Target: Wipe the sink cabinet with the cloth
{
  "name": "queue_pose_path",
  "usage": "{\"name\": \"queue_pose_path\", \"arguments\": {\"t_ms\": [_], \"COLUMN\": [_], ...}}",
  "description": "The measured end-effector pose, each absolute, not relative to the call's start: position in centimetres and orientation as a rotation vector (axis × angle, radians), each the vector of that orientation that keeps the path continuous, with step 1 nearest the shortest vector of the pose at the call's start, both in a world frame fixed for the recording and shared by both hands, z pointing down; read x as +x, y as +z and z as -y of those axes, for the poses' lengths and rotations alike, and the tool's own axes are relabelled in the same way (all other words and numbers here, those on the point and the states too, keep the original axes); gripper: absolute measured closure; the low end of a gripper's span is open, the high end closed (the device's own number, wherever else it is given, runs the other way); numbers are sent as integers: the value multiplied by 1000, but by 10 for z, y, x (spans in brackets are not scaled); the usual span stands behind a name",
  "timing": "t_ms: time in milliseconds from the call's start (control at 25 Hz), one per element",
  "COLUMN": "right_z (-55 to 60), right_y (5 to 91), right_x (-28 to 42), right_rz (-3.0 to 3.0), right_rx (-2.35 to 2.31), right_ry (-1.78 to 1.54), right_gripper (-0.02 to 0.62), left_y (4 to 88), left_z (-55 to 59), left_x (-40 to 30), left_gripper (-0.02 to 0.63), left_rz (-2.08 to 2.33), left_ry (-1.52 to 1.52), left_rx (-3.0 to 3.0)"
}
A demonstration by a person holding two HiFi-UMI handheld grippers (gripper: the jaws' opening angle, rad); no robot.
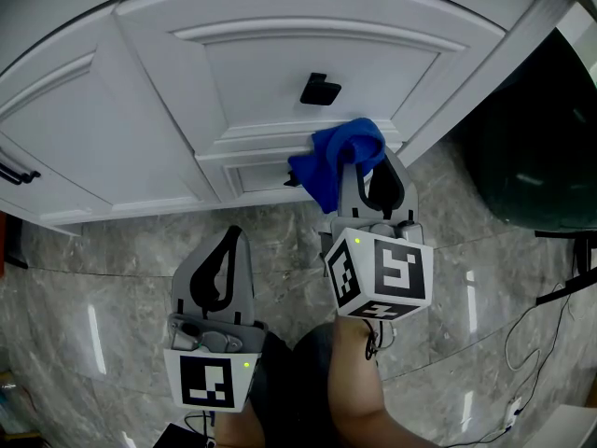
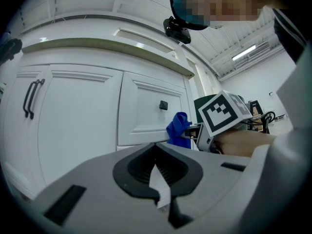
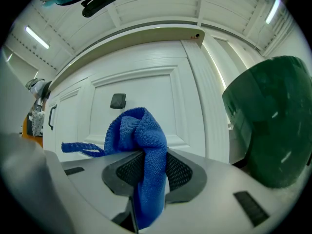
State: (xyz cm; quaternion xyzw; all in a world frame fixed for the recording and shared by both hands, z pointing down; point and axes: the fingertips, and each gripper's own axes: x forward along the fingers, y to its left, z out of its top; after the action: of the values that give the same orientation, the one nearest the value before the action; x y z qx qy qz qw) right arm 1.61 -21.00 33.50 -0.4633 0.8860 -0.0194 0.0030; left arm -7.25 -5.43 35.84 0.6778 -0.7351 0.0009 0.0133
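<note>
Two grippers in play, only one loaded: the right gripper is clamped on the cloth, while the left gripper has its jaws together on nothing and hangs back over the marble floor, well short of the woodwork. So we call the right the nearer hand and the one doing the work. The key relation is that the sink cabinet lies straight ahead of the right jaws, with the cloth wad leading at the tips. From the head view the wad sits over the lower rail of the right door, below and slightly right of the black knob. We can't confirm contact from any view; it reads as just at the face or a hair off. The rail runs left-right, across the jaw line, so our guess is that the stroke wants to go sideways along it, not further in. The cloth is blue microfibre, bunched rather than flat. A folded hump stands above the jaws, a tail hangs down through them, and a thin hemmed strip trails out to the left. That gives a small wiping patch, and the loose strip could drag. The dark green bin sits to the right, clear of the door.
</note>
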Motion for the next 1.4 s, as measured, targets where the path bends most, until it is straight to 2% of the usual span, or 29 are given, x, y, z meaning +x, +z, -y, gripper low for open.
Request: {"name": "queue_pose_path", "arguments": {"t_ms": [1400], "right_z": [232], "right_y": [336], "right_x": [58], "right_rz": [-2640], "right_rx": [-1607], "right_ry": [-60], "right_gripper": [479], "left_y": [365], "left_z": [62], "left_x": [-69], "left_gripper": [606], "left_rz": [2270], "left_ry": [24], "left_rx": [2124]}}
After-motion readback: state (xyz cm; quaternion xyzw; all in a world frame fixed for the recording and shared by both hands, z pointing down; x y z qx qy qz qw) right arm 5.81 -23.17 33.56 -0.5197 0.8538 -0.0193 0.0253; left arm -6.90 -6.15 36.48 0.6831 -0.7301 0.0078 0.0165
